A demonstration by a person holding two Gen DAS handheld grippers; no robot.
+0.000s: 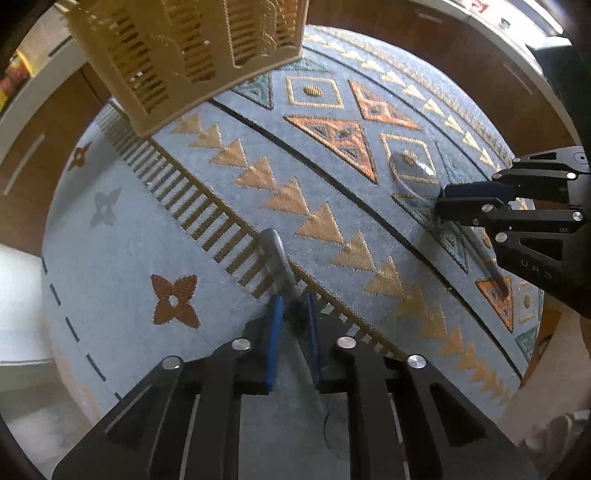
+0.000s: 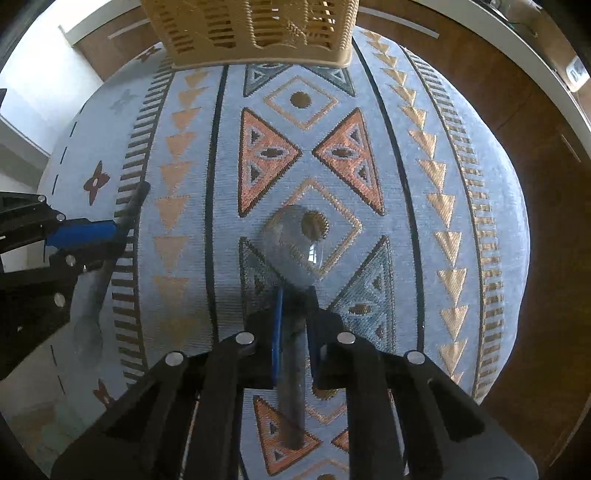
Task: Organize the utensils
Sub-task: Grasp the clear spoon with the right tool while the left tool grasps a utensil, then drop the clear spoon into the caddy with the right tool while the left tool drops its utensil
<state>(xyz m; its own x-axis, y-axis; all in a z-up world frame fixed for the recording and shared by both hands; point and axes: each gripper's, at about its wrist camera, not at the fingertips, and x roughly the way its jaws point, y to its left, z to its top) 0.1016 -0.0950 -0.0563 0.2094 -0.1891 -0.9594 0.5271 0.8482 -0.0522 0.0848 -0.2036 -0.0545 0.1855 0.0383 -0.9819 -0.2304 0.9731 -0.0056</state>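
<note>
A grey utensil (image 1: 275, 254) lies on the patterned blue cloth, and my left gripper (image 1: 293, 314) is shut on its stem, the blue pads pressed against it. In the right wrist view that utensil (image 2: 90, 295) runs down the left side through the left gripper (image 2: 120, 238). A clear plastic spoon (image 2: 295, 243) lies bowl-forward at the cloth's middle, with my right gripper (image 2: 295, 306) shut on its neck. The left wrist view shows the spoon (image 1: 413, 170) and the right gripper (image 1: 441, 201) at the right. A beige slotted basket (image 1: 184, 55) (image 2: 258, 29) stands at the far edge.
The blue cloth (image 1: 110, 258) (image 2: 443, 184), woven with orange and gold triangles, covers a round table. Brown wooden fronts (image 2: 535, 166) and a white counter edge (image 1: 517, 44) surround it. The floor (image 1: 22, 314) at the left is pale.
</note>
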